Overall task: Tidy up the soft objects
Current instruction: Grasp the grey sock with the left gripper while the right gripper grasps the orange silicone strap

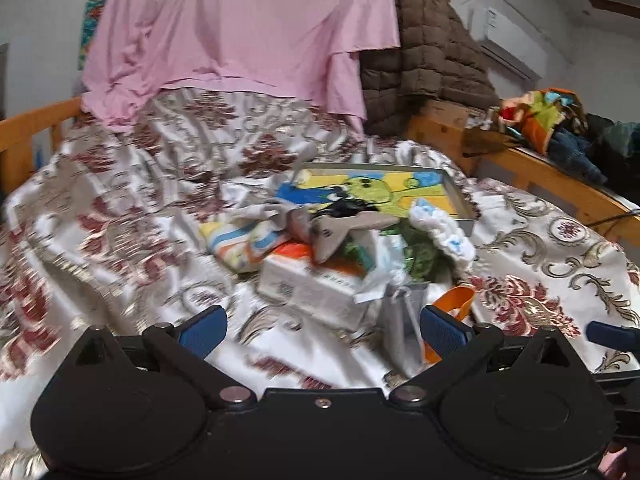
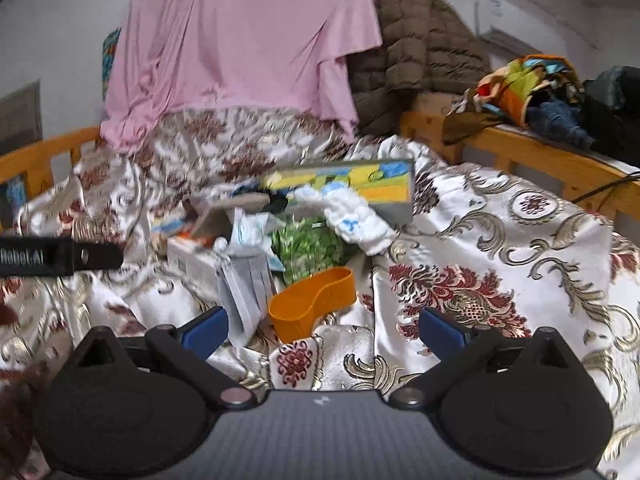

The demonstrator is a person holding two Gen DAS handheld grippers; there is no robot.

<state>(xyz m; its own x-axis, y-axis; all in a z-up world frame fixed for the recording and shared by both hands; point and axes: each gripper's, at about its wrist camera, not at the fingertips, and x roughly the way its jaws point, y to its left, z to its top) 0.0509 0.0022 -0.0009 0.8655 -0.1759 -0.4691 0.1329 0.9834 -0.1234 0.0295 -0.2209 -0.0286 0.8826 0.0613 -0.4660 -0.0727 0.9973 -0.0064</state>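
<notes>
A heap of soft items lies on the floral bedspread [image 1: 120, 208]: a grey-beige sock [image 1: 344, 228], a striped cloth [image 1: 236, 244], a white fluffy sock [image 1: 448, 236] [image 2: 352, 216], a green patterned cloth [image 2: 308, 244], a grey fringed cloth [image 1: 404, 320] [image 2: 244, 284]. They rest on a white box [image 1: 316, 284] and a cartoon-print tray [image 1: 400, 188] [image 2: 360, 184]. My left gripper [image 1: 322, 330] is open and empty, just short of the heap. My right gripper [image 2: 322, 330] is open and empty, near an orange band [image 2: 312, 304].
A pink sheet [image 1: 240, 32] and a brown quilted jacket [image 1: 432, 60] hang at the back. A wooden bed frame [image 1: 552, 180] runs along the right with colourful clothes [image 1: 548, 116] on it. The left gripper's side [image 2: 60, 258] shows in the right wrist view.
</notes>
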